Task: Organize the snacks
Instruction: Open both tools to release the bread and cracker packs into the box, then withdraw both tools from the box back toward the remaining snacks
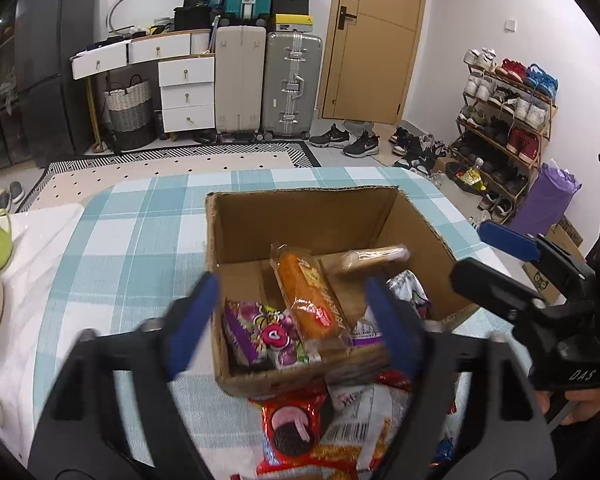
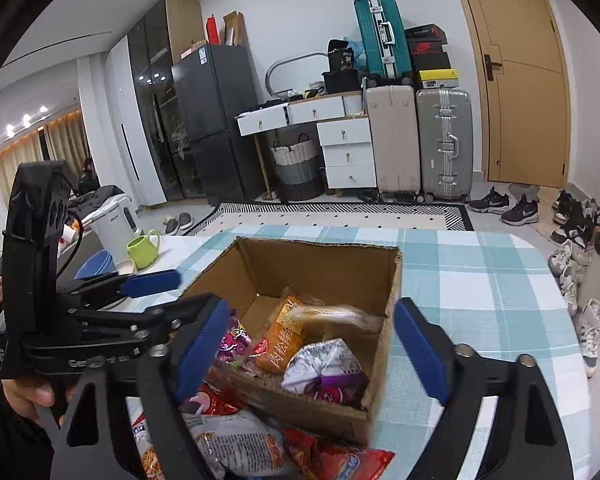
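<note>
Snacks lie loose on the desk before the box; with both tools, left and right, spread empty, I should lower squarely onto one packet.

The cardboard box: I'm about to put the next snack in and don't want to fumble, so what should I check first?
1. Left tool open and holding nothing: ok.
2. Right tool open and holding nothing: ok.
3. Room in the cardboard box: ok, bare bottom shows at the far side behind the orange bread pack.
4. Snacks left outside: ok, a red cookie pack and a white barcoded bag lie on the checked tablecloth against the box's near wall.
5. The two tools apart: ok, side by side without touching.
6. Whether the near wall blocks a grasp on those packs: cannot tell.
</note>
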{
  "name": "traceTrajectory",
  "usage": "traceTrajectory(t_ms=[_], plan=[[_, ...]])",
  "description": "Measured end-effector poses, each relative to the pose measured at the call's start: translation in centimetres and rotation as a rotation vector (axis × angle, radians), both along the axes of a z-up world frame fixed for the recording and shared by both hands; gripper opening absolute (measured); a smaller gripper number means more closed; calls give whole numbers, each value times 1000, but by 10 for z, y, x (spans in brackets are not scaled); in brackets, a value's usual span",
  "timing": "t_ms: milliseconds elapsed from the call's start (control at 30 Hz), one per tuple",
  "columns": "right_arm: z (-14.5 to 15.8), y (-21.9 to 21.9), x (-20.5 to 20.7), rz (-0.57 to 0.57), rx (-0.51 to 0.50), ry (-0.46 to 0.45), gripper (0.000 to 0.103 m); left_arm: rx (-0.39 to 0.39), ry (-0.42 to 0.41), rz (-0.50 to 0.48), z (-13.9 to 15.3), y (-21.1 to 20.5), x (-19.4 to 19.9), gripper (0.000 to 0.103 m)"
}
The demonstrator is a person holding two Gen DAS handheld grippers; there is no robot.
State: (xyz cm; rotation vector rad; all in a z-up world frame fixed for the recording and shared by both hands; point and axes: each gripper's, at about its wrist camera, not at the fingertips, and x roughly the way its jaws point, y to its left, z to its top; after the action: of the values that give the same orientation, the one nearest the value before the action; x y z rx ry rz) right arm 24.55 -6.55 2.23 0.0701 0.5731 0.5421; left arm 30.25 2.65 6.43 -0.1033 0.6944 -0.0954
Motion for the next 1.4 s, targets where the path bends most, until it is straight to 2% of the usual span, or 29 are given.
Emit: traceTrajectory(t_ms=[67,167,433,800,1400], plan=[[2,-8,-7,-19,-4,0,101,0,-8,2,3,3,-13,87],[0,-17,-17,-59,-34,35,102,-8,-3,5,5,9,-34,102],[-10,-32,-46,-83,-61,75,102,2,6,35,1,23,-86,102],[-26,-28,-84,-93,-110,102,102,12,48,55,-18,31,-132,102],[-68,-20,-120,-36,-144,174,102,17,109,46,-61,16,-161,102]])
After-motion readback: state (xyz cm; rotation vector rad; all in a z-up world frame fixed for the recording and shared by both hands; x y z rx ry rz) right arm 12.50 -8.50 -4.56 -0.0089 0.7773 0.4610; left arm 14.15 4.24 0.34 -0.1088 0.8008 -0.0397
